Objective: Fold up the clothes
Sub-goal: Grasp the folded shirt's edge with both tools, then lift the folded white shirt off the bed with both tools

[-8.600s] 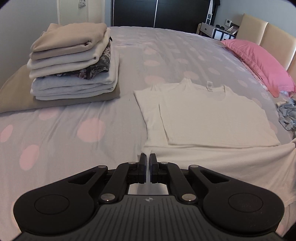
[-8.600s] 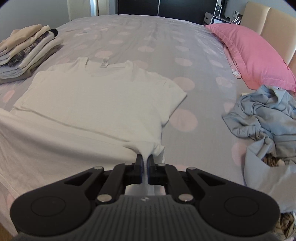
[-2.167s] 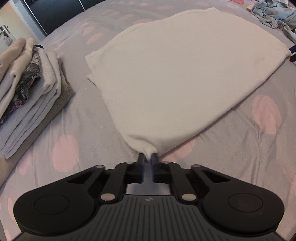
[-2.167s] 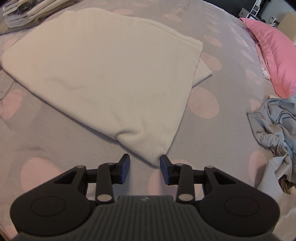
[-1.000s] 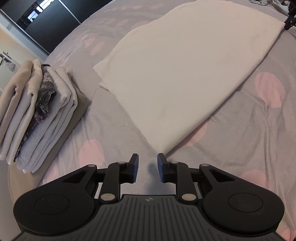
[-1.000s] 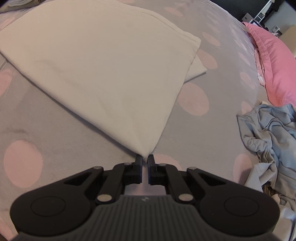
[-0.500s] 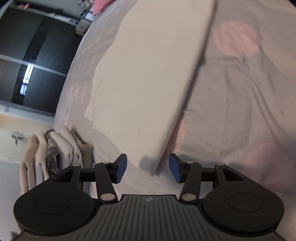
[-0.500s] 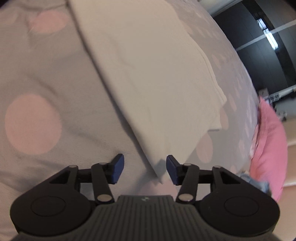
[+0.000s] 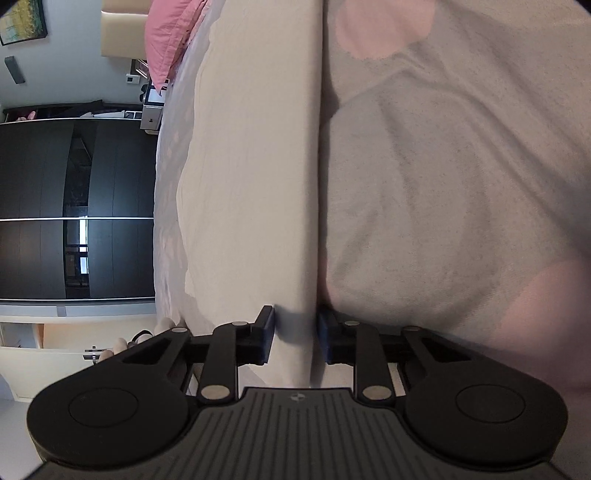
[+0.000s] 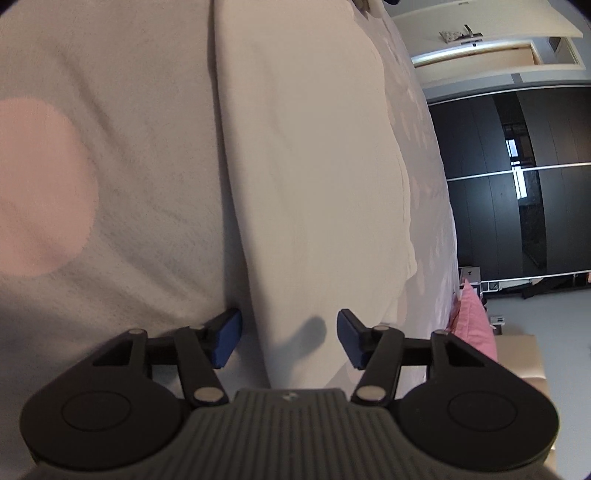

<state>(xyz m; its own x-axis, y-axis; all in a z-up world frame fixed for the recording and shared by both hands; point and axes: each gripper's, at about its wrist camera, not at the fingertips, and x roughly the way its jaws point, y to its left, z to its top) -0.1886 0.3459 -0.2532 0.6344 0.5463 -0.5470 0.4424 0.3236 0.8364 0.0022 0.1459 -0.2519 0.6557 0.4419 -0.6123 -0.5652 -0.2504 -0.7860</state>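
Grey pink-dotted bedspread point(image 9: 461, 166) under soft, limp folded white cotton shirt point(image 9: 255, 166); left gripper point(image 9: 295, 332) and right gripper point(image 10: 288, 338) both spread wide, straddling folded edges, best pinched there.

Soft cloth, matt plastic

We see a cream knit shirt point(image 9: 251, 184), matt and finely textured, on a fuzzy grey bedsheet point(image 9: 461, 166); matt black plastic grippers, blue pads point(image 10: 225, 338), glossy dark wardrobe doors point(image 9: 74, 206).

View rolled sideways. Left gripper point(image 9: 295, 334) jaws parted, straddling the edge of the folded white T-shirt point(image 9: 251, 177); blue pads point(image 9: 269, 328) either side of the fabric. Shirt lies on grey bedspread with pink dots point(image 9: 443, 184). Pink pillow point(image 9: 170, 33) and dark wardrobe point(image 9: 74, 206) beyond.
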